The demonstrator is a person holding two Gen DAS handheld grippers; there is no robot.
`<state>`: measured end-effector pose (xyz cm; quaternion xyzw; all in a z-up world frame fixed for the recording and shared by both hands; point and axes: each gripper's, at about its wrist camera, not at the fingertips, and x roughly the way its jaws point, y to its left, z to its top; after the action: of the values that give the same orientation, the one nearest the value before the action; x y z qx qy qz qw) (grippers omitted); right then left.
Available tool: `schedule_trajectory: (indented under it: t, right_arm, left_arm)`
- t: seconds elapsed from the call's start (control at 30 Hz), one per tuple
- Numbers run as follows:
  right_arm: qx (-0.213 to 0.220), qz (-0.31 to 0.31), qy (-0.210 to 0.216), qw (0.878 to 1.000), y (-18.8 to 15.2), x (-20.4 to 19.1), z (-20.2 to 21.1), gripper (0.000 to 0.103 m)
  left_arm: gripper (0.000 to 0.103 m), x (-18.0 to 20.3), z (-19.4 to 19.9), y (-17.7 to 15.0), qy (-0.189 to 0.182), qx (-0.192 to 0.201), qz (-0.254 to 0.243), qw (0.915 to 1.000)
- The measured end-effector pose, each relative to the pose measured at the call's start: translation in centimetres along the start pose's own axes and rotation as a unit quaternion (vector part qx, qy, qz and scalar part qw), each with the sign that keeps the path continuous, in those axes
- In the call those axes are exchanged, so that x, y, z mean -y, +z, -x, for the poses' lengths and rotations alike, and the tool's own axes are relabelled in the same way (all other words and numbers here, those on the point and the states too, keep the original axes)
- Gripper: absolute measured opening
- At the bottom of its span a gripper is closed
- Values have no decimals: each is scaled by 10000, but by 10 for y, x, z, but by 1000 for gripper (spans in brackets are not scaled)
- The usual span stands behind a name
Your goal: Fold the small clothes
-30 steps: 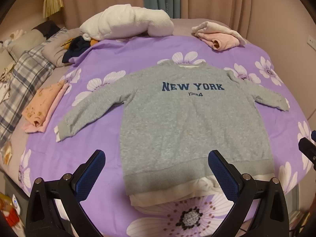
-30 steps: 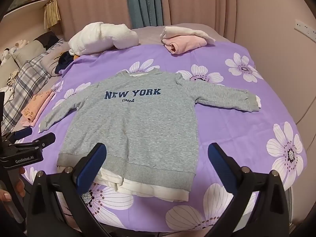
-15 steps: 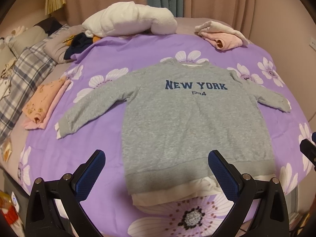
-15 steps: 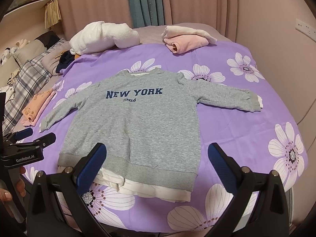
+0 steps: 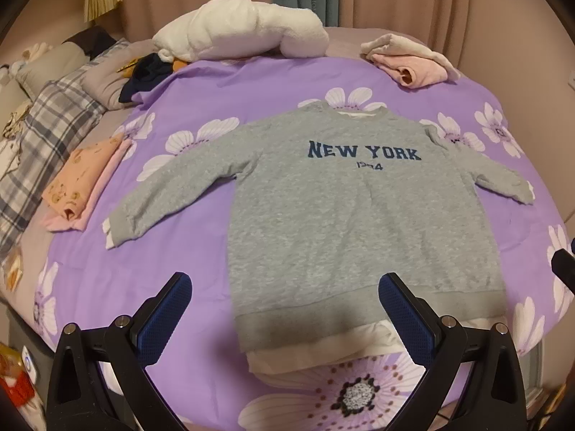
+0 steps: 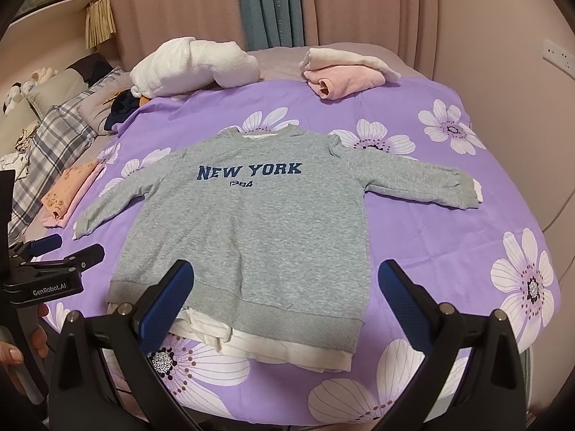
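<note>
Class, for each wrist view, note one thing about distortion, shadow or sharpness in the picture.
Left wrist view: fisheye bends the purple bedspread into a dome with dark corners; a soft shadow lies on the grey sweatshirt hem. Right wrist view: same bulge; the NEW YORK lettering reads sharp, the curtains look softer.

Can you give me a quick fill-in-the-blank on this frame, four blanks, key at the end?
1. The gray sweatshirt lies flat with both sleeves spread; its print reads NEW ____.
2. The bedspread is ____ with white flowers.
3. Both the left gripper and the right gripper are ____ and hold nothing.
4. The folded pink garment at the far edge lies to the ____ of the white bundle.

Missing words: YORK; purple; open; right
</note>
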<state>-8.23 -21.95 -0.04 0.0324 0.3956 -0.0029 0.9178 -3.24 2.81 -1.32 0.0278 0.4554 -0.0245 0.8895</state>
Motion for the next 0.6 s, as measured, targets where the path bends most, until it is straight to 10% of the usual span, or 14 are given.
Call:
schedule_trajectory:
  t: [0.6]
  right_arm:
    - [66,-55,82,9999,1,-1,-1,103]
  left_arm:
    - [103,-5,-1,-2,16,-47,26,10000]
